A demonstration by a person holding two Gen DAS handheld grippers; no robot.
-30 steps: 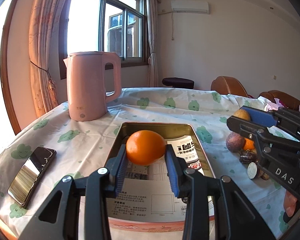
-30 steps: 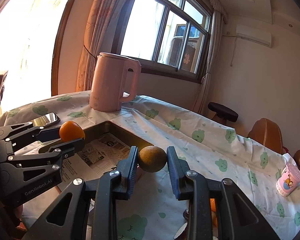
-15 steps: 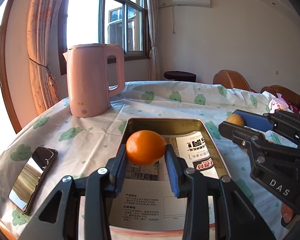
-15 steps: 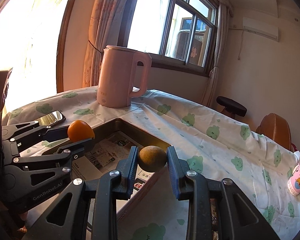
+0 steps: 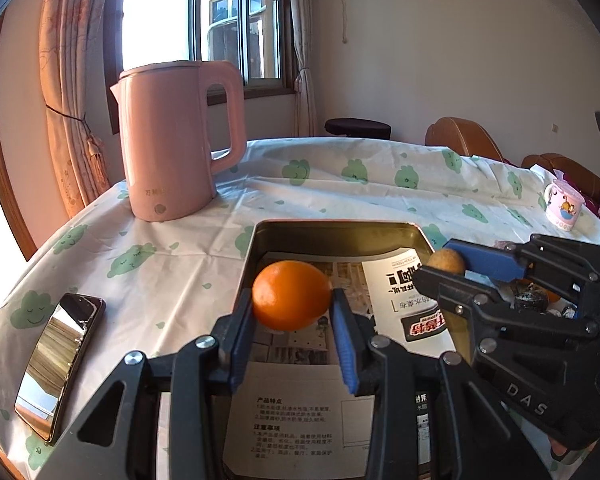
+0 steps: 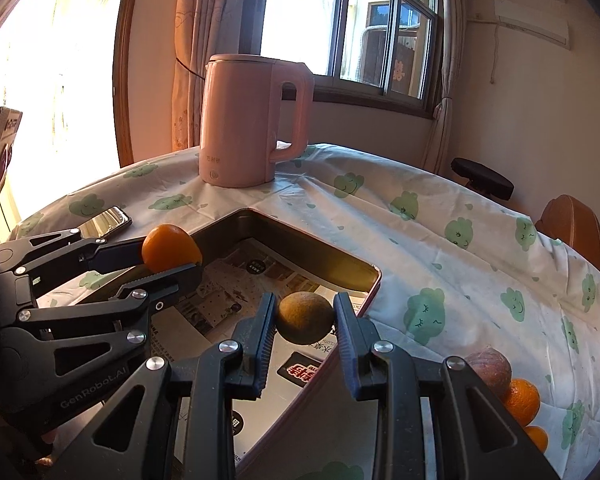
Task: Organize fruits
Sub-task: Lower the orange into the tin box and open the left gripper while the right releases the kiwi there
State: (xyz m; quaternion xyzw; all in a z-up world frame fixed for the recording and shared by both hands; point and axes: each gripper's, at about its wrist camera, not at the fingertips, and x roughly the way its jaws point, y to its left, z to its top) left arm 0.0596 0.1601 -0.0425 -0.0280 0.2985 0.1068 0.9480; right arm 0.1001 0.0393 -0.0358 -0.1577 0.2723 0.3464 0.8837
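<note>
**Both grippers loaded over tray**

Left gripper [image 5: 292, 312] clamped on orange [image 5: 291, 295], held above the paper-lined metal tray [image 5: 336, 229]; right gripper [image 6: 305, 322] clamped on brownish round fruit [image 6: 305, 318] above the tray's right edge; more fruit [image 6: 512, 390] on tablecloth right of tray; pink kettle [image 5: 176, 140] behind; phone [image 5: 56, 364] left.

Sunlit window [image 5: 220, 20], curtains [image 5: 66, 80], cream walls [image 5: 480, 60]
</note>
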